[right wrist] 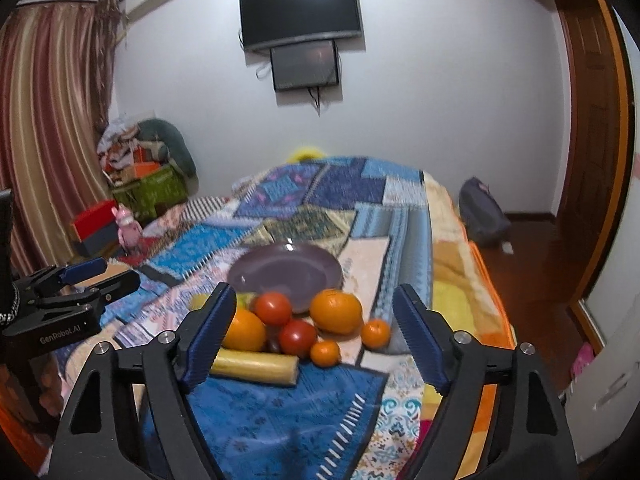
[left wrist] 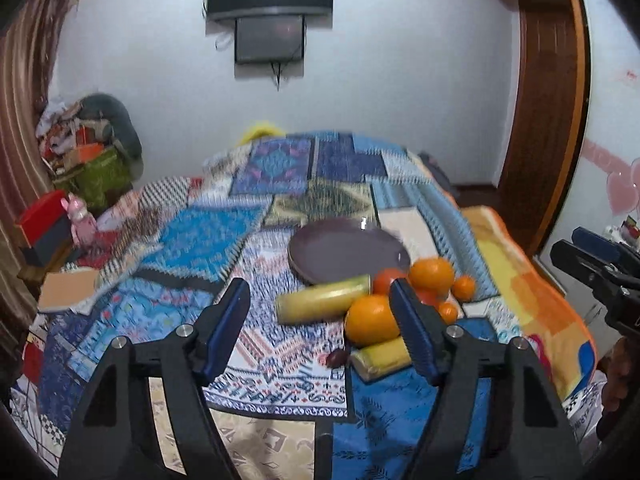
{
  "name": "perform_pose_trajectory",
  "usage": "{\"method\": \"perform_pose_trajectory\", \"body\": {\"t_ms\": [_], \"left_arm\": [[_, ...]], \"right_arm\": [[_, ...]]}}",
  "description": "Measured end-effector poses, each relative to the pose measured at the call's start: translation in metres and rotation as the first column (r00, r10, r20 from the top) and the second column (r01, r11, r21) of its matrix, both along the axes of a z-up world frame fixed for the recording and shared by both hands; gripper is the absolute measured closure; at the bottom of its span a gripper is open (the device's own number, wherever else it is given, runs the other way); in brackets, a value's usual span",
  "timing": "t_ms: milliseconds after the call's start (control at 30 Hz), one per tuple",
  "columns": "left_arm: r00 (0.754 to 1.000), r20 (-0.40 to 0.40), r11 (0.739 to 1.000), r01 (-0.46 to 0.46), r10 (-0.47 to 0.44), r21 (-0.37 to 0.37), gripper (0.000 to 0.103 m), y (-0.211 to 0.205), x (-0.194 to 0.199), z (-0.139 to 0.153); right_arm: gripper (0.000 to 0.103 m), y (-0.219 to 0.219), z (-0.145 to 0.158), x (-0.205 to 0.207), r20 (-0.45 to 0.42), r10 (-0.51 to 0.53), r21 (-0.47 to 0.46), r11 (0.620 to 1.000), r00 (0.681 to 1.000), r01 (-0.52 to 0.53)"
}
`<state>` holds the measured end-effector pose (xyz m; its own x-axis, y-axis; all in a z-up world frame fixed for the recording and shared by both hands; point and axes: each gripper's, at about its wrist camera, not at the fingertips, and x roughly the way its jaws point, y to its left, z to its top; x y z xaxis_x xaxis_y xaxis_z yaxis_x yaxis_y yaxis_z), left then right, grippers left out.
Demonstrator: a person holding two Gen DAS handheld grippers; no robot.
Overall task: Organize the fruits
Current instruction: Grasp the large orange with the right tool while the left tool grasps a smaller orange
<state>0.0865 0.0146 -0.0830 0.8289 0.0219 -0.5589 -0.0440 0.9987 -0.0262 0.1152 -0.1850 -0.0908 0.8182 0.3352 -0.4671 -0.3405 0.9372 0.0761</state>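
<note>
Starting stage, by the look of it: fruit heap (right wrist: 304, 328) lies untouched on the bed (right wrist: 280, 412), at the near rim of the purple plate (right wrist: 280, 268), which carries nothing. Heap holds two large oranges, two tomatoes, two small mandarins, two yellow wrapped cylinders, one small dark item I cannot identify. Right hand-held gripper (right wrist: 314, 336) hovers before the heap, jaws wide, nothing held. Left hand-held gripper (left wrist: 320, 332) likewise wide and unladen, off to the heap's left. Next move probably calls for closing on one outlying piece, perhaps the small mandarin (right wrist: 375, 333), without rolling its neighbours.
</note>
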Motion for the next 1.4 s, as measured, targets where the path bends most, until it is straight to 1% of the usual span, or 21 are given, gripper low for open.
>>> {"method": "perform_pose_trajectory", "body": {"t_ms": [133, 267, 333, 433, 567, 767, 900, 1033, 1167, 1267, 1333, 1367, 1400], "left_arm": [[0.997, -0.076, 1.0, 0.021, -0.022, -0.017, 0.031, -0.002, 0.02, -0.02], [0.99, -0.133, 0.999, 0.038, -0.042, -0.03, 0.031, -0.005, 0.038, -0.037], [0.984, -0.171, 0.998, 0.045, -0.054, -0.054, 0.031, -0.006, 0.05, -0.046], [0.974, -0.214, 0.995, 0.053, -0.069, -0.081, 0.031, -0.009, 0.066, -0.056], [0.963, -0.254, 0.993, 0.061, -0.085, -0.102, 0.031, -0.014, 0.083, -0.069], [0.948, -0.298, 0.99, 0.074, -0.108, -0.123, 0.031, -0.022, 0.104, -0.088], [0.944, -0.303, 0.984, 0.089, -0.133, -0.154, 0.031, -0.025, 0.11, -0.094], [0.938, -0.314, 0.982, 0.101, -0.147, -0.157, 0.031, -0.029, 0.118, -0.102], [0.925, -0.346, 0.978, 0.097, -0.158, -0.186, 0.031, -0.03, 0.126, -0.114], [0.919, -0.354, 0.97, 0.097, -0.173, -0.222, 0.031, -0.026, 0.129, -0.119], [0.919, -0.352, 0.967, 0.097, -0.178, -0.237, 0.032, -0.024, 0.129, -0.12], [0.919, -0.349, 0.965, 0.101, -0.184, -0.242, 0.033, -0.024, 0.128, -0.12], [0.919, -0.346, 0.964, 0.107, -0.19, -0.245, 0.036, -0.025, 0.128, -0.12]], "right_arm": [[0.028, -0.004, -0.013, 0.013, -0.066, -0.001, -0.017, 1.0, 0.998, 0.0], [0.028, -0.008, -0.027, 0.03, -0.13, 0.003, -0.021, 1.0, 0.991, -0.005], [0.029, -0.012, -0.033, 0.042, -0.16, 0.001, -0.014, 1.0, 0.987, -0.004], [0.033, -0.015, -0.041, 0.06, -0.206, 0.011, 0.0, 1.0, 0.978, -0.011], [0.034, -0.014, -0.052, 0.076, -0.244, 0.021, -0.005, 1.0, 0.97, -0.023], [0.034, -0.009, -0.063, 0.098, -0.292, 0.058, 0.006, 0.998, 0.955, -0.058], [0.034, -0.002, -0.071, 0.112, -0.321, 0.076, 0.021, 0.997, 0.944, -0.073], [0.034, 0.0, -0.081, 0.125, -0.357, 0.08, 0.046, 0.997, 0.931, -0.068], [0.034, 0.002, -0.09, 0.134, -0.387, 0.076, 0.059, 0.997, 0.919, -0.057], [0.034, 0.008, -0.093, 0.138, -0.385, 0.076, 0.043, 0.997, 0.92, -0.064], [0.034, 0.014, -0.096, 0.141, -0.386, 0.073, 0.009, 0.997, 0.919, -0.076], [0.034, 0.017, -0.097, 0.143, -0.387, 0.072, -0.001, 0.997, 0.919, -0.079], [0.034, 0.019, -0.099, 0.144, -0.385, 0.064, -0.017, 0.997, 0.92, -0.077]]}}
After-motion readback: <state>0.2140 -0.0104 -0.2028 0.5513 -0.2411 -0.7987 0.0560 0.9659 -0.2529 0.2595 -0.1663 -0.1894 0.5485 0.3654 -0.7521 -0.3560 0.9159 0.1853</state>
